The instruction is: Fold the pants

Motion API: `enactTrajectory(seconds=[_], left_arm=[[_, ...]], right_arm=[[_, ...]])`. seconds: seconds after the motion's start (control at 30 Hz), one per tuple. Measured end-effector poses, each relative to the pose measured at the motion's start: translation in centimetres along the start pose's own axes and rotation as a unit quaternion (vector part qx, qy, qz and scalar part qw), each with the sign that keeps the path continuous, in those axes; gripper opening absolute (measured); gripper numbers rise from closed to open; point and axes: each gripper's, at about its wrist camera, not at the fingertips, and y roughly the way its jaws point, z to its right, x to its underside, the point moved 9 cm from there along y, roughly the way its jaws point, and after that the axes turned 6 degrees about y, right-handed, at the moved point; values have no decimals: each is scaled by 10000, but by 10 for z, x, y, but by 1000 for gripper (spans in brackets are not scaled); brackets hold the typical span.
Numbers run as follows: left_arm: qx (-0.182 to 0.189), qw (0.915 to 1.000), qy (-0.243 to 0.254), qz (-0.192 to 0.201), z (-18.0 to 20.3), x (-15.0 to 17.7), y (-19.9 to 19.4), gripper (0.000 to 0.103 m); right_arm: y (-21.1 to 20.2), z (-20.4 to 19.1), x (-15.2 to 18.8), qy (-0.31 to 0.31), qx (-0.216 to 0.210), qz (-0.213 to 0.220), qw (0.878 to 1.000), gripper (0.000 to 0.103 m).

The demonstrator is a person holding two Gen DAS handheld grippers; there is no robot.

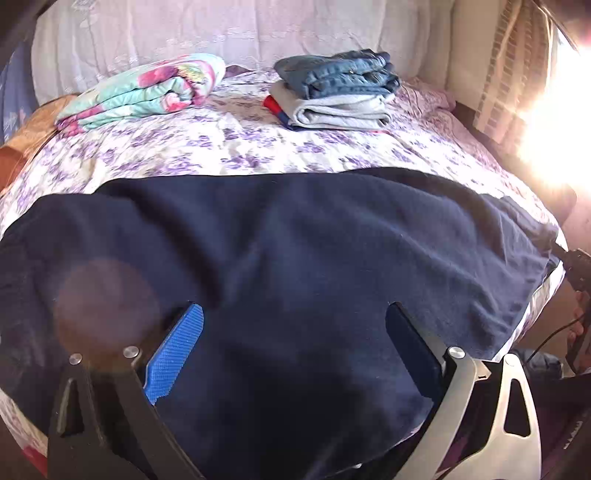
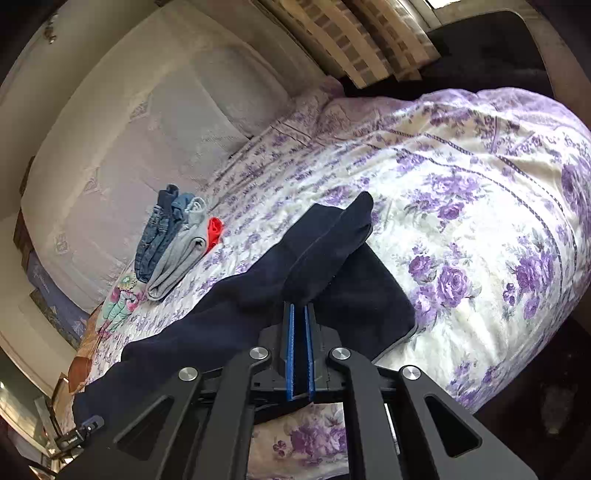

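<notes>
Dark navy pants (image 1: 280, 258) lie spread across the near part of a bed with a purple-flowered cover (image 1: 229, 147). My left gripper (image 1: 295, 325) hovers just over the pants with its blue-padded fingers (image 1: 177, 350) wide open and nothing between them. In the right wrist view the pants (image 2: 258, 295) run from lower left to centre. My right gripper (image 2: 299, 314) is shut on a lifted fold of the pants near the leg ends (image 2: 340, 229), pinched between its blue pads (image 2: 290, 350). The right gripper also shows at the right edge of the left wrist view (image 1: 576, 269).
A stack of folded clothes, jeans (image 1: 340, 74) on grey pants (image 1: 332, 110), sits at the back of the bed. A folded floral blanket (image 1: 144, 88) lies at the back left. Pillows (image 1: 221, 29) line the headboard. Bright window glare (image 1: 561, 125) is at right.
</notes>
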Motion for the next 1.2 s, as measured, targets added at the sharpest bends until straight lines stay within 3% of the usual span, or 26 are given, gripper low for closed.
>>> enactTrajectory(seconds=[0.03, 0.07, 0.13, 0.17, 0.2, 0.27, 0.33, 0.4, 0.43, 0.5, 0.57, 0.63, 0.73, 0.77, 0.8, 0.87, 0.9, 0.93, 1.0, 1.13, 1.2], left_arm=[[4, 10000, -64, -2, -4, 0, -2, 97], [10, 10000, -87, -8, -5, 0, -4, 97], [-62, 9999, -89, -23, -11, 0, -8, 97], [-142, 9999, -88, -18, -17, 0, -12, 97], [-217, 9997, -110, -7, -22, 0, -15, 97], [-348, 9990, -295, 20, -43, 1, -24, 95], [-384, 9977, -555, -9, -64, 5, -30, 78], [-489, 9963, -707, -38, -82, 9, -35, 48], [-428, 9956, -837, -39, -90, 11, -37, 43], [-375, 9939, -1032, -55, -102, 14, -39, 18], [-406, 9924, -1155, -88, -114, 19, -40, 5], [-239, 9916, -1266, -99, -118, 22, -41, 3], [-142, 9931, -1161, -49, -112, 22, -49, 7], [-131, 9933, -1144, 1, -109, 22, -53, 18], [-143, 9934, -1137, 60, -106, 22, -58, 44], [-560, 9925, -1012, 388, -102, 21, -80, 81], [-695, 9912, -954, 599, -99, 19, -92, 94], [-858, 9884, -911, 855, -97, 17, -109, 99], [-898, 9843, -974, 1163, -95, 18, -129, 99], [-656, 9828, -1544, 769, -107, 37, -115, 99], [-853, 9782, -1794, 598, -115, 50, -103, 99]], right_arm=[[4, 2, -5, 108, 66, -79, 9999, 50], [7, 3, -8, 231, -18, -182, 9996, 63], [12, 0, -16, 259, -9, -242, 9994, 63], [17, -2, -18, 156, 100, -347, 9992, 47], [22, -1, -21, 88, 247, -429, 9987, 13], [24, -3, -26, 266, 23, -524, 9983, 11], [11, -23, -34, 112, -319, -337, 9989, 10], [-11, -50, -39, -102, -641, -120, 9978, 10], [-20, -59, -40, -160, -714, -32, 9973, 10], [-32, -61, -33, -214, -511, 23, 9985, 10], [-25, -35, -15, -153, 72, -187, 9997, 10], [-8, 0, 8, 85, 491, -539, 9973, 10], [-3, 16, 15, 266, 209, -436, 9985, 9], [-3, 17, 14, 355, 123, -417, 9984, 12], [-4, 16, 14, 395, 49, -393, 9984, 15], [-3, 16, 15, 361, 8, -373, 9987, 16], [-4, 17, 15, 331, 17, -366, 9988, 16], [-4, 17, 14, 306, 17, -358, 9989, 16], [-3, 16, 14, 315, 17, -357, 9989, 17], [-2, 14, 13, 260, 63, -337, 9991, 17], [0, 13, 13, 208, 52, -318, 9993, 17]])
